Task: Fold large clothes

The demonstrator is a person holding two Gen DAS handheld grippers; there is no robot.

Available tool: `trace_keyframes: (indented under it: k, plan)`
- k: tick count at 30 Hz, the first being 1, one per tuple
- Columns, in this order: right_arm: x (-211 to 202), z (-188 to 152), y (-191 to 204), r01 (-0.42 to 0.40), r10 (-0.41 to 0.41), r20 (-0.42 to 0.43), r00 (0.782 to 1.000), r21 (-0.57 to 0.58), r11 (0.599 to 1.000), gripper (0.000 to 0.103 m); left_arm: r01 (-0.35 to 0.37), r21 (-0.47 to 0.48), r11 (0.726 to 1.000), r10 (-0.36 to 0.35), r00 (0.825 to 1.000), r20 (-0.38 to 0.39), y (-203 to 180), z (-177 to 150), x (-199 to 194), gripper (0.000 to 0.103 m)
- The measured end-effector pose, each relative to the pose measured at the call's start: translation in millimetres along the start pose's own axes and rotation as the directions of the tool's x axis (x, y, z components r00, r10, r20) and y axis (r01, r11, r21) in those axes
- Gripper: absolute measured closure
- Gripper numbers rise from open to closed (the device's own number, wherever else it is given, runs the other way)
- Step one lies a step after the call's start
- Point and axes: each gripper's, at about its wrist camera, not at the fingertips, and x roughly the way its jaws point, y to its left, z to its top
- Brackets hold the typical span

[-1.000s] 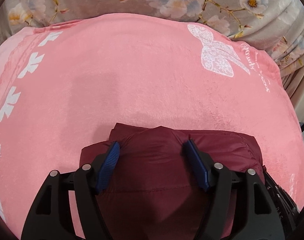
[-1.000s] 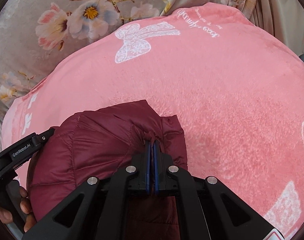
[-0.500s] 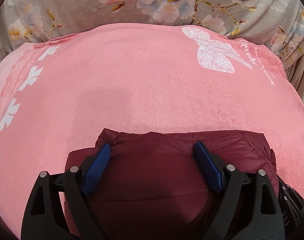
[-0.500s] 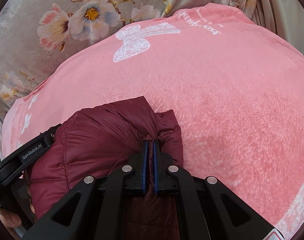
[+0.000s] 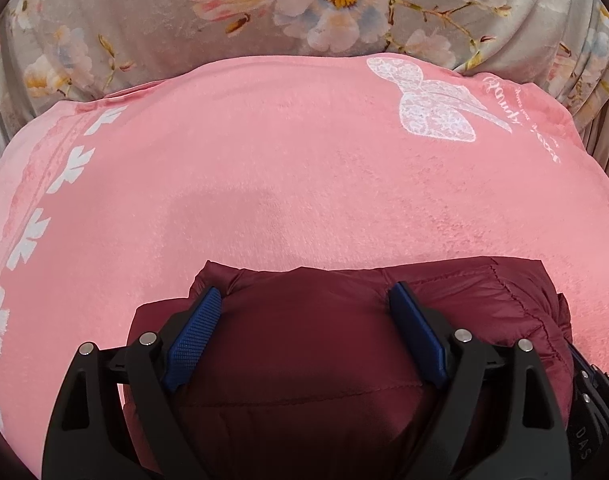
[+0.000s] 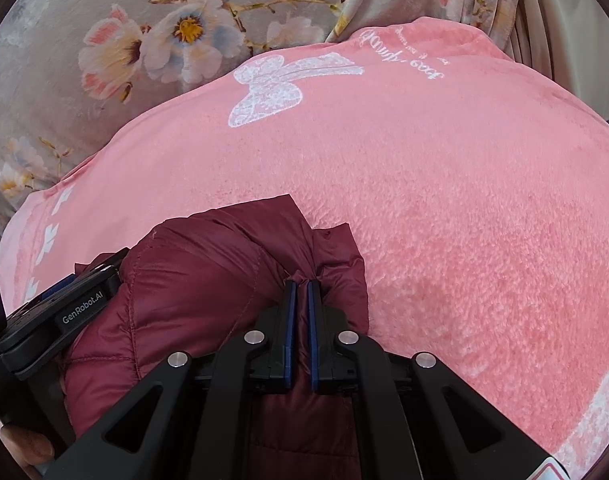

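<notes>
The maroon puffer jacket (image 5: 344, 352) sits bunched at the bottom centre of my left wrist view, a quilted mound lying on the pink blanket (image 5: 304, 168), and in my right wrist view it fills the lower left (image 6: 208, 280), its folded edge poking up toward the middle of the frame. My left gripper (image 5: 304, 320) hangs over it with the jaws spread wide, the blue pads (image 5: 194, 334) standing either side of a padded bulge; I cannot tell whether they touch the fabric, so that side is released. My right gripper (image 6: 298, 308) is clenched tight on a pinch of the jacket, a ridge of maroon cloth squeezed up between the pads at lower centre. The left tool's black body shows at the left edge of the right view, with part of my hand (image 6: 24, 446) in the bottom left corner. A white bow print (image 5: 432, 112) marks the blanket at upper right. Beyond it, across the top, lies grey floral bedding (image 5: 264, 4).
</notes>
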Motion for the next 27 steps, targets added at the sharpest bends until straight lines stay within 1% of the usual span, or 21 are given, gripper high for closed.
trace_keyframes:
  k: [6, 8, 10, 11, 12, 14, 15, 17, 18, 20, 22, 23, 24, 25, 26, 27]
  plan:
    - [0.2, 0.0, 0.7, -0.003, 0.003, 0.000, 1.000, 0.004, 1.000, 0.100, -0.003, 0.003, 1.000, 0.003, 1.000, -0.002, -0.2, 0.0, 0.0, 0.019]
    - [0.1, 1.2, -2.1, -0.031, 0.031, -0.009, 0.999, 0.014, 0.999, 0.098, 0.000, 0.003, 1.000, 0.000, 1.000, -0.006, -0.7, 0.2, 0.0, 0.019]
    - [-4.0, 4.2, -8.9, -0.066, 0.067, -0.035, 0.997, 0.035, 0.997, 0.096, 0.010, 0.008, 1.000, -0.010, 1.000, -0.015, -0.2, 1.0, -2.1, 0.019]
    - [-12.1, 4.8, -12.6, -0.072, 0.074, -0.054, 0.996, 0.042, 0.997, 0.089, 0.015, 0.017, 1.000, -0.015, 1.000, -0.019, 1.2, 0.9, -5.4, 0.019]
    - [-21.4, 3.6, -15.9, -0.077, 0.079, -0.055, 0.995, 0.046, 0.996, 0.079, 0.018, 0.022, 1.000, -0.018, 1.000, -0.020, 2.8, 0.4, -10.1, 0.019]
    - [-45.7, -0.4, -23.9, -0.096, 0.098, -0.034, 0.995, 0.050, 0.994, 0.067, 0.033, 0.021, 0.999, -0.033, 0.999, -0.019, 9.4, -3.6, -29.1, 0.019]
    - [-57.9, -3.7, -27.8, -0.114, 0.116, -0.041, 0.992, 0.043, 0.993, 0.065, 0.048, 0.015, 0.999, -0.048, 0.999, -0.025, 11.9, -5.1, -36.0, 0.019]
    - [-73.1, -12.0, -32.1, -0.151, 0.152, -0.075, 0.986, 0.019, 0.988, 0.063, 0.100, -0.003, 0.995, -0.100, 0.994, -0.049, 19.8, -10.5, -56.5, 0.019]
    - [-76.4, -15.6, -33.5, -0.162, 0.162, -0.089, 0.983, 0.013, 0.987, 0.058, 0.114, -0.012, 0.993, -0.115, 0.992, -0.056, 22.8, -12.5, -63.3, 0.019]
    - [-78.8, -26.6, -35.3, -0.188, 0.187, -0.133, 0.973, 0.005, 0.982, 0.053, 0.156, -0.038, 0.987, -0.158, 0.984, -0.082, 30.5, -22.2, -78.7, 0.019]
    - [-77.5, -36.0, -34.1, -0.220, 0.218, -0.166, 0.962, 0.006, 0.975, 0.054, 0.164, -0.056, 0.985, -0.169, 0.980, -0.106, 35.6, -32.0, -84.6, 0.019]
    - [-77.7, -39.1, -32.7, -0.235, 0.232, -0.173, 0.957, 0.002, 0.972, 0.062, 0.162, -0.068, 0.984, -0.169, 0.979, -0.115, 38.1, -37.2, -86.6, 0.019]
    - [-79.2, -43.0, -29.8, -0.260, 0.255, -0.187, 0.949, -0.005, 0.966, 0.076, 0.160, -0.075, 0.984, -0.168, 0.978, -0.121, 40.0, -42.2, -88.8, 0.019]
    - [-82.6, -45.1, -28.9, -0.261, 0.255, -0.185, 0.949, -0.011, 0.965, 0.079, 0.158, -0.075, 0.985, -0.166, 0.978, -0.124, 41.2, -45.4, -90.3, 0.019]
    - [-87.9, -48.0, -29.7, -0.258, 0.251, -0.181, 0.951, -0.019, 0.966, 0.088, 0.151, -0.067, 0.986, -0.159, 0.979, -0.128, 41.8, -49.0, -92.5, 0.019]
    - [-95.7, -50.6, -31.5, -0.264, 0.258, -0.172, 0.951, -0.017, 0.964, 0.095, 0.148, -0.061, 0.987, -0.155, 0.979, -0.131, 42.9, -52.4, -94.7, 0.019]
